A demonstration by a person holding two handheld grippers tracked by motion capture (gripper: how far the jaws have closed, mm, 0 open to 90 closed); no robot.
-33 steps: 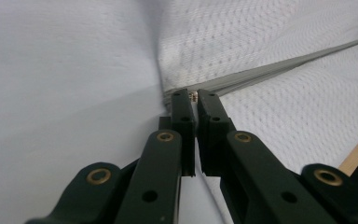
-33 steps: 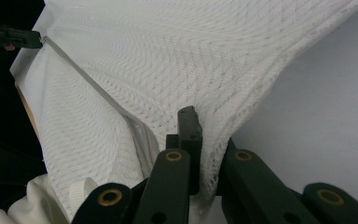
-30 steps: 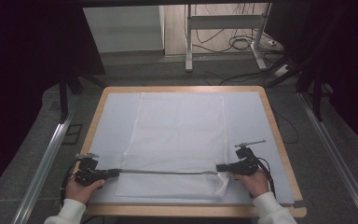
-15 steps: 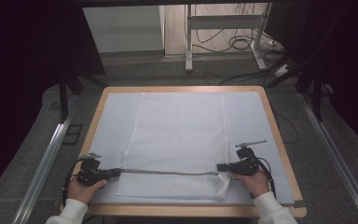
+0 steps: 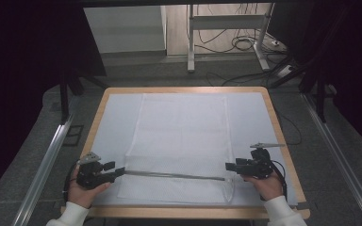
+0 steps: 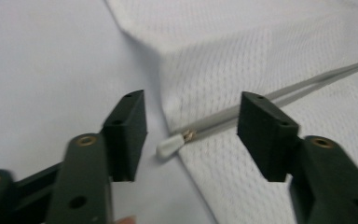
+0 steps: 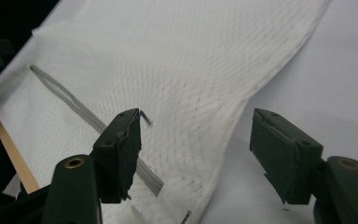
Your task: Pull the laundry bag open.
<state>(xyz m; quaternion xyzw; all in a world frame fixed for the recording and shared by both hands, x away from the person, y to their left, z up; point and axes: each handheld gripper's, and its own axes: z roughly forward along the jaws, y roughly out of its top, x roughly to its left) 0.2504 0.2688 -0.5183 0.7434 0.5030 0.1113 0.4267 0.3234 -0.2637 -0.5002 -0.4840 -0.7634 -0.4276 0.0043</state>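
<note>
A white mesh cloth [image 5: 181, 136] lies spread flat on the pale-covered table [image 5: 184, 89]. Across its near end lies a thin grey cord [image 5: 169, 175], running left to right. My left gripper [image 5: 118, 172] is open at the cord's left end, at the cloth's left edge. In the left gripper view the cord's white tip [image 6: 170, 147] rests on the table between the open jaws of the left gripper [image 6: 191, 135]. My right gripper [image 5: 229, 166] is open at the cord's right end. In the right gripper view the cord [image 7: 70, 100] passes under the left jaw of the right gripper [image 7: 198, 149], above the cloth [image 7: 191, 60].
The table's wooden rim [image 5: 283, 141] frames the pale cover. Metal rails run along the floor at the left [image 5: 42, 165] and right [image 5: 339, 155]. A desk frame with loose cables [image 5: 226, 42] stands beyond the far edge.
My left gripper has shifted slightly to the right, toward the cord's end. The right gripper and the cloth have hardly moved.
</note>
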